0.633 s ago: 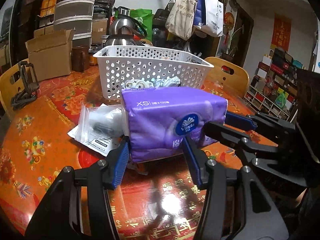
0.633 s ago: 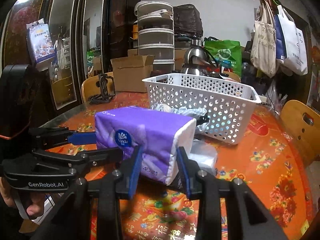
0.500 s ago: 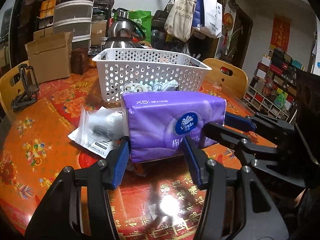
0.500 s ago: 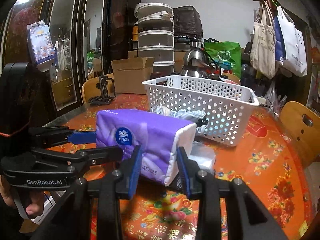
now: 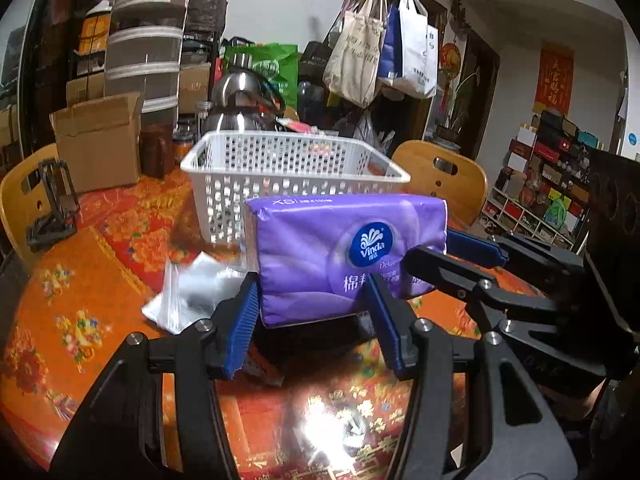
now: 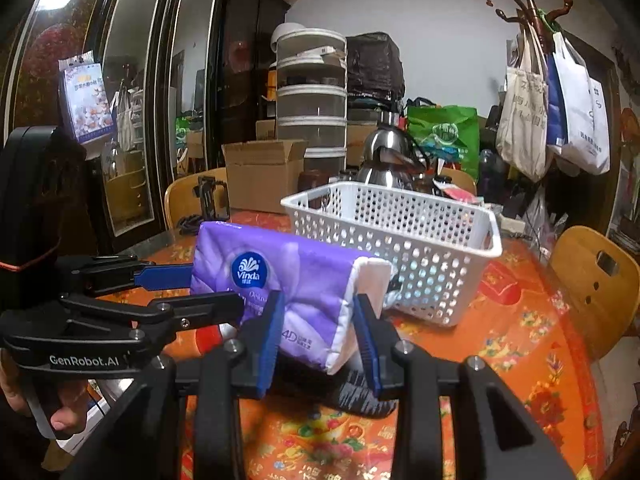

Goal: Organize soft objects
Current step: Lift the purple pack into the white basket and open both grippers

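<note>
Two grippers share one purple tissue pack, held off the red floral table just short of the white basket. From the left wrist, the left gripper clamps the pack's near end; the step looks like carrying it to the basket, so the next move calls for lifting over the rim. A blurred plastic bag lies below. From the right wrist, the right gripper pinches the white-edged end; the basket's contents are hidden
</note>
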Tool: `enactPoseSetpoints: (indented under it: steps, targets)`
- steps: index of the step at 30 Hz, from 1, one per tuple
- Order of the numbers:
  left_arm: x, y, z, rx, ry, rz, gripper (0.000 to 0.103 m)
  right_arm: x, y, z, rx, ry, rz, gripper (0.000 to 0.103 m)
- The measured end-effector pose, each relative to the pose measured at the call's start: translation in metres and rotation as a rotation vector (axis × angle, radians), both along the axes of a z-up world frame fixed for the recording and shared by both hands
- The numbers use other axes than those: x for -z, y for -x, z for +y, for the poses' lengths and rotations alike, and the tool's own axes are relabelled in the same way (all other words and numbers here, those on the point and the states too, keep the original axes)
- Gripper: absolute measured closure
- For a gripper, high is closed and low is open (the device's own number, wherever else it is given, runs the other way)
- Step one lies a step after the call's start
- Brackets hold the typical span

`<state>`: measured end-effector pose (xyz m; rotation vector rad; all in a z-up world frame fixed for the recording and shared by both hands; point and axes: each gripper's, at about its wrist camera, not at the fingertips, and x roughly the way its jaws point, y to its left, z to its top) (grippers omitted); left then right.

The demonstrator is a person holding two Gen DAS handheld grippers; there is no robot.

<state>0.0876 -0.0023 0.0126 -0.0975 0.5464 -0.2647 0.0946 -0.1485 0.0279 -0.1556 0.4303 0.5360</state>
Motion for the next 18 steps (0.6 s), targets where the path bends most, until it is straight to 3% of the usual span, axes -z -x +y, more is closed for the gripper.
enactPoseSetpoints:
  steps: [10, 18]
  targets:
    - [-0.058, -0.025, -0.001, 0.016, -0.001, -0.072, 0.052, -0.05, -0.035, -0.009, -0.021, -0.042, -0.03, 0.069]
    - [-0.109, -0.092, -0.004, 0.038, -0.01, -0.073, 0.052, -0.092, -0.094, -0.013, 0.001, -0.064, -0.009, 0.069]
